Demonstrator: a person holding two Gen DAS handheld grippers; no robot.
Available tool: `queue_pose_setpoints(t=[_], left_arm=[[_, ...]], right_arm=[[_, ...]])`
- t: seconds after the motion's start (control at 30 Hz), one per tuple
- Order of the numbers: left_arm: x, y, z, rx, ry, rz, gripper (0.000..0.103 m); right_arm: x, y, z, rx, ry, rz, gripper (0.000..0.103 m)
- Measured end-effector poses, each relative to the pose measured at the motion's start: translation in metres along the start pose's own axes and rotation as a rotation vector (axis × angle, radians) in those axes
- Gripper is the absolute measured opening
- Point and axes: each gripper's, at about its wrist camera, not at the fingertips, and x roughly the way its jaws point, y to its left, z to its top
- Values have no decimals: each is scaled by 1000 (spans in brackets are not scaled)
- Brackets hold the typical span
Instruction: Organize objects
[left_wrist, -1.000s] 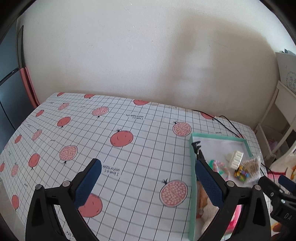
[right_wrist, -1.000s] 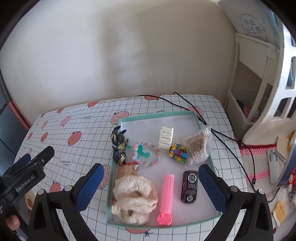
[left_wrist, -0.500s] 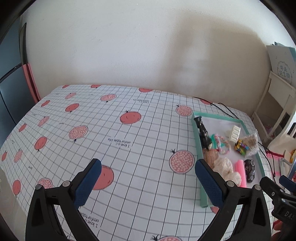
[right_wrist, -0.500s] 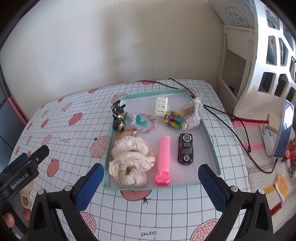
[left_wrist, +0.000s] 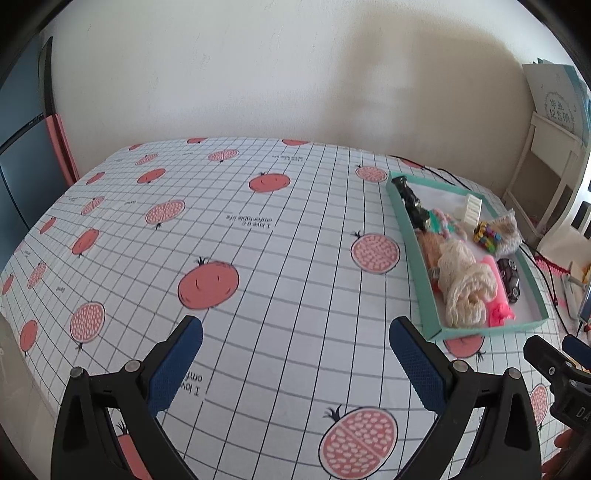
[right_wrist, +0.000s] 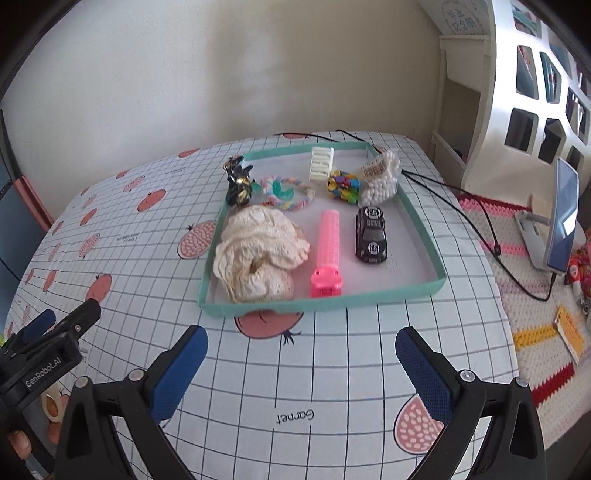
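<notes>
A teal tray (right_wrist: 321, 301) (left_wrist: 413, 236) lies on the pomegranate-print tablecloth. It holds a cream lace cloth (right_wrist: 258, 251) (left_wrist: 463, 284), a pink hair roller (right_wrist: 328, 251) (left_wrist: 496, 295), a black toy car (right_wrist: 371, 234) (left_wrist: 511, 280), a white hair clip (right_wrist: 321, 162), a multicoloured bead toy (right_wrist: 344, 186), a bag of cotton swabs (right_wrist: 382, 179), a pastel rope ring (right_wrist: 286, 190) and a black-gold figure (right_wrist: 238, 181) (left_wrist: 412, 201). My right gripper (right_wrist: 301, 349) hangs open, short of the tray's near wall. My left gripper (left_wrist: 295, 339) is open over bare cloth, left of the tray.
Black cables (right_wrist: 469, 218) run off the tray's right side toward a phone on a stand (right_wrist: 557, 221). A white shelf unit (right_wrist: 517, 92) stands at the right, with a crocheted striped mat (right_wrist: 532, 295) below it. The wall is close behind the table.
Both grippers have pulled back and risen away from the tray, so it looks smaller and farther off in both views. Both stay open and empty.
</notes>
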Motion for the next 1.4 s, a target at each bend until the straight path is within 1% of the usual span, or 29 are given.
queue_pose_setpoints(t=[0.1, 0.27, 0.4, 0.47, 0.63, 0.83, 1.1, 1.33, 1.4], left_arm=[[4, 1, -11, 1, 16, 5, 101], [11, 3, -26, 5, 45, 1, 101], [20, 1, -34, 21, 67, 24, 101], [26, 3, -36, 22, 86, 16, 101], [34, 1, -42, 33, 106, 25, 101], [43, 3, -48, 13, 138, 21, 101], [48, 4, -50, 6, 154, 13, 101], [51, 2, -54, 14, 167, 2, 101], [52, 0, -55, 23, 166, 12, 101]], right_arm=[[8, -1, -10, 7, 17, -1, 103], [22, -2, -23, 3, 38, -33, 103], [29, -6, -27, -2, 41, -61, 103], [32, -7, -30, -5, 44, -69, 103], [41, -6, -34, -16, 58, -81, 103], [46, -4, -38, -26, 70, -98, 103], [51, -6, -40, -25, 79, -108, 103], [52, -7, -40, -24, 66, -110, 103], [52, -7, -40, -24, 65, -110, 103]])
